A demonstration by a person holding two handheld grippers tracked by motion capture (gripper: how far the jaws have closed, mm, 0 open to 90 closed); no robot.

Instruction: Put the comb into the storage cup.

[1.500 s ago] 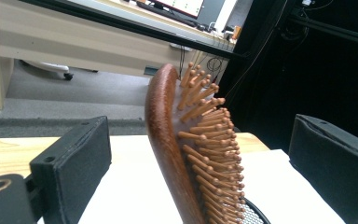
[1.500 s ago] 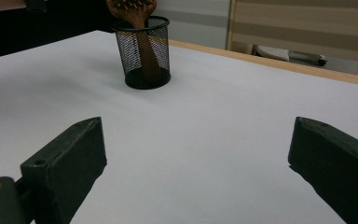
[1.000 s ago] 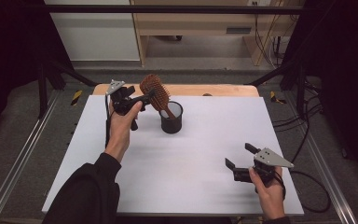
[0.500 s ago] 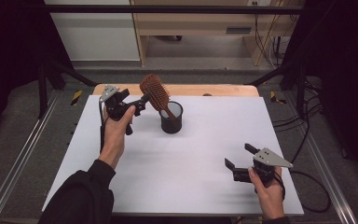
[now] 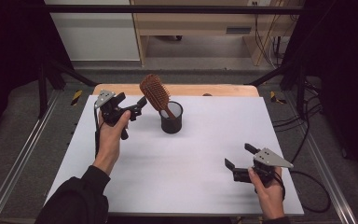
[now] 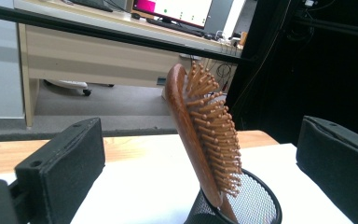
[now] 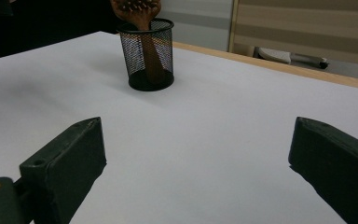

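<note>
I am holding my left tool (image 5: 137,108) open just left of the hairbrush (image 5: 155,92), which is leaning in the mesh cup (image 5: 171,117) at upper centre; a nudge could be tipping it.

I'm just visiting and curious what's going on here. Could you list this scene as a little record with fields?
Surface: white table
Container: black mesh cup, upright near the far edge
Contents: wooden hairbrush, handle down in the cup, head leaning out to the left
Left gripper: jaws open, beside the brush head, not touching it
Right gripper: jaws open, near the front right of the table, holding nothing
</note>
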